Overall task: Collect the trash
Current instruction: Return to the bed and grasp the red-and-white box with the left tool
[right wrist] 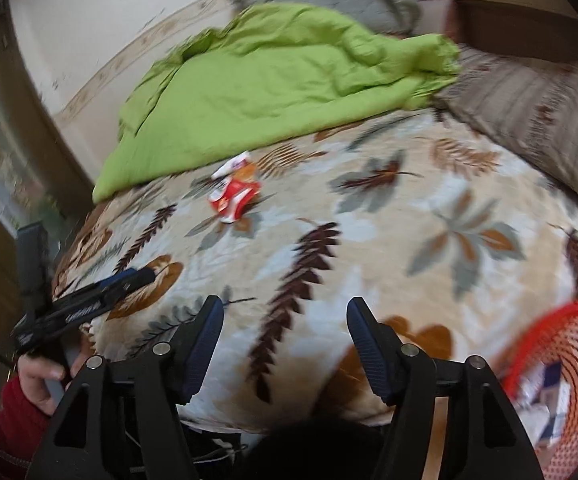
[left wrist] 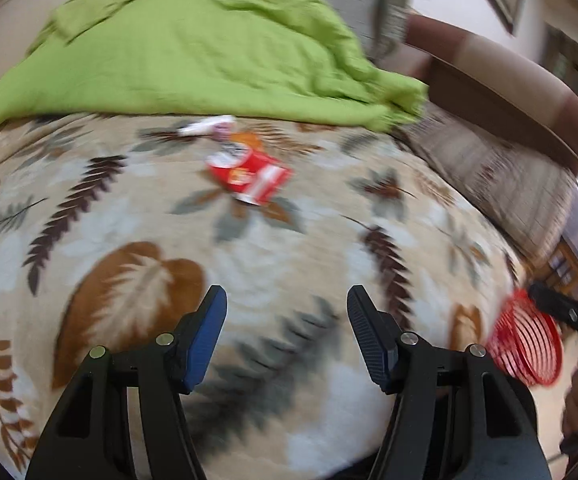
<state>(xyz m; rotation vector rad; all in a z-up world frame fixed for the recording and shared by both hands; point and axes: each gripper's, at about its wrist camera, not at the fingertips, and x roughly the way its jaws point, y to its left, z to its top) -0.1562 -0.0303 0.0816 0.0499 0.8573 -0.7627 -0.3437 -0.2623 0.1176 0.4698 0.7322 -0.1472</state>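
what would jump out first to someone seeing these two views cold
The crumpled lime-green blanket heaped at the far end of the leaf-patterned bedspread grabs the eye first. Next is the red wrapper lying in the middle of the bed just before the blanket, with a small white piece behind it. A red mesh basket sits at the near right edge, already holding some packaging.

left hand-held gripper (left wrist: 287, 300) agape, right hand-held gripper (right wrist: 285, 312) agape

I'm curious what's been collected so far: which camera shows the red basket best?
The right wrist view: the red basket shows its mesh wall and inside, with white and blue packaging in it. The left wrist view catches only its blurred side at the right edge, contents hidden.
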